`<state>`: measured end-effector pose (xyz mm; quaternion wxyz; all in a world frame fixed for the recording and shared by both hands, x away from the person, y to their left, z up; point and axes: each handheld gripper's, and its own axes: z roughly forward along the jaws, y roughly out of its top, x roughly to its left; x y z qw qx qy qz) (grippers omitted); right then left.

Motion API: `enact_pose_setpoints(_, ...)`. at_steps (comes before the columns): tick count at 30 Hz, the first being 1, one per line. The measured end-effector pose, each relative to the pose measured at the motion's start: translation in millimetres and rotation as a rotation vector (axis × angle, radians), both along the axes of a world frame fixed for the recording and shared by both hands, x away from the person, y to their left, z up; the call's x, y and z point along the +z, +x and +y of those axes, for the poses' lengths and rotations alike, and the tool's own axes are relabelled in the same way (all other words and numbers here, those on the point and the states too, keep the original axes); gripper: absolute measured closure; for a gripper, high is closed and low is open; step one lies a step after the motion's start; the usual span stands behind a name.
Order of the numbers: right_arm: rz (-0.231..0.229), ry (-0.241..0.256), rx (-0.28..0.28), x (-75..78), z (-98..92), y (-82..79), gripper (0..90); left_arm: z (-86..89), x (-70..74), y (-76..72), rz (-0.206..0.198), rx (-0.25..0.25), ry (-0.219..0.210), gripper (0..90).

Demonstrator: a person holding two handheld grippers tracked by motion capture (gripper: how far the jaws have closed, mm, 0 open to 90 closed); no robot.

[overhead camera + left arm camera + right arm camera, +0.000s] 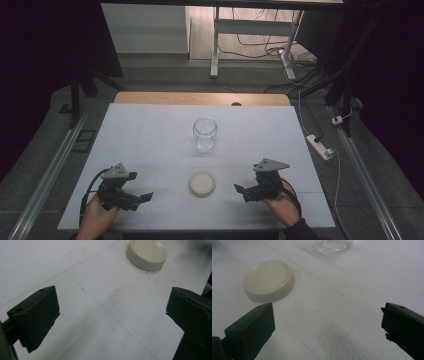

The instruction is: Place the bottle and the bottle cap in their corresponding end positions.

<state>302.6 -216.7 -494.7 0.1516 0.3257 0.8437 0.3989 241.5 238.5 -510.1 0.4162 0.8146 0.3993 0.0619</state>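
One white table (150, 130) stands on grey floor (55, 130).

Both tongs are showing matte black bodies, each topped by a grey three-cornered plate. The left tongs (134, 199) are trailing a black cable curving off at seven o'clock; the right tongs (246, 192) are trailing one looping at four o'clock. Their blocky jaws are carrying small screw holes, and a dark sleeve (302, 231) is covering the right forearm.
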Motion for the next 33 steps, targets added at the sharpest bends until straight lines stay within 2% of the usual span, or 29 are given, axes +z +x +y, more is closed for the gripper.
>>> enact_pose_setpoints(10,0.021,0.015,-0.071,-4.3,-32.0,-16.8,0.0,15.1,-2.8,-13.9,0.006,0.046,-0.007,0.0)
enact_pose_setpoints(20,0.019,0.006,-0.159,-4.9,-63.1,-34.4,0.0,29.1,-6.7,-29.6,0.013,0.093,-0.001,0.0)
enact_pose_setpoints(25,0.021,0.019,-0.199,-3.6,-75.2,-41.7,0.0,36.7,-8.6,-37.3,0.014,0.122,0.004,0.0)
enact_pose_setpoints(33,0.054,0.014,-0.239,-4.6,-87.0,-51.1,0.0,44.1,-12.4,-48.6,0.024,0.157,0.044,0.0)
